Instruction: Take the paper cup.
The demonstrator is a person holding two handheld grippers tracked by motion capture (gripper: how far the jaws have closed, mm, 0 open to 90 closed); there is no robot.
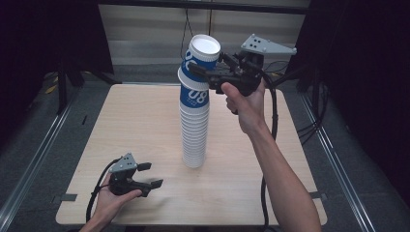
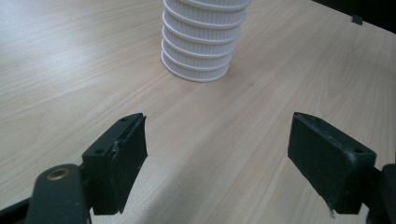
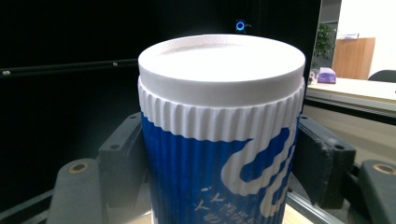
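Blue-and-white top cup point(image 1: 202, 54) — "08" print

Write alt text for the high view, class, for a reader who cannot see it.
The right gripper clamps the tilted top cup of a tall stack of blue and white paper cups standing upside down on a wooden table. The left gripper rests open near the table's front left, apart from the stack.

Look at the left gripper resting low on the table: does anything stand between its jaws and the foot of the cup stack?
Nothing visible does. Bare table lies between the open left gripper and the cup stack.
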